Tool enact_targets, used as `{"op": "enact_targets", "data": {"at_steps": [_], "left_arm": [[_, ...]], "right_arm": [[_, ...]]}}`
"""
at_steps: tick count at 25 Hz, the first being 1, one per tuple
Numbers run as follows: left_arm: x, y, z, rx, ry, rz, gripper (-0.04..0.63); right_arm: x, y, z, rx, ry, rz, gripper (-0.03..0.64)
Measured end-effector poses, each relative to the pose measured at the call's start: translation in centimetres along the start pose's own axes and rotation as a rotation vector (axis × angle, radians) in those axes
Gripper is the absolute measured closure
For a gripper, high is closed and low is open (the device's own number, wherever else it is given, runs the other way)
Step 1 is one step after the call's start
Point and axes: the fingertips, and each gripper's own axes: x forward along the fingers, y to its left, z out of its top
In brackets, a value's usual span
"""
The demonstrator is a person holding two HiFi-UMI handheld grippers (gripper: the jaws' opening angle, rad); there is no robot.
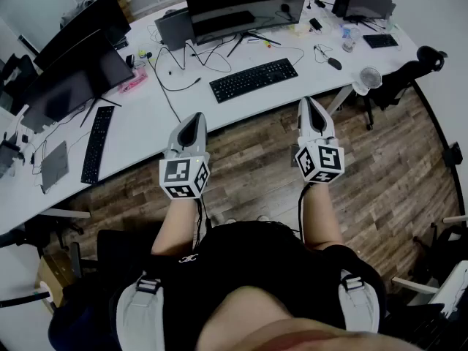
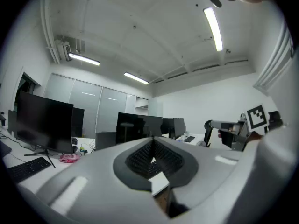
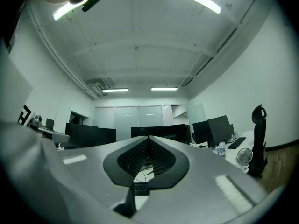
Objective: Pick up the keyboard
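A black keyboard [image 1: 254,79] lies on the white desk [image 1: 307,64] in front of a wide monitor [image 1: 241,2]. In the head view my left gripper [image 1: 192,124] and right gripper [image 1: 310,103] are held side by side over the wooden floor, short of the desk's near edge. Both are shut and hold nothing. The right gripper [image 3: 148,139] shows part of the keyboard [image 3: 138,189] through the gap under its jaws. The left gripper [image 2: 153,141] points level at the desk, with keyboard keys [image 2: 152,168] showing below its pads.
A second black keyboard [image 1: 96,143] lies on the left desk before two monitors [image 1: 73,64]. Cables [image 1: 175,68], a mouse [image 1: 334,63], a small white fan [image 1: 368,79] and a black office chair [image 1: 409,68] are on or near the right end.
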Motion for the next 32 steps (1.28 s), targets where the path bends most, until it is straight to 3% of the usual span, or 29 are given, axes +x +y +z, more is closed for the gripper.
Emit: {"op": "enact_targets", "data": {"at_steps": [9,18,23,28,32], "left_arm": [[-1.3,2.6,0.0,-0.011,0.0,-0.001,0.541],[-1.2,4.9,-1.7,-0.003,0.019,-0.076,0.541],[0.3,5.2,-1.0,0.033,0.008,-0.102,0.542],[3.7,5.4,-1.0,-0.015,0.002,-0.107,0.543],[7.9,5.7,-1.5,-0.005,0.004,-0.065,0.541]], "right_arm": [[-0.3,2.4,0.1,-0.023,-0.002,-0.037,0.621],[-1.7,4.8,-1.8,-0.034,0.016,-0.105,0.621],[-1.2,3.8,-2.3,-0.036,0.014,-0.14,0.621],[1.6,1.4,-2.9,-0.043,0.009,-0.14,0.621],[5.8,-1.7,-3.8,-0.034,0.008,-0.112,0.621]]}}
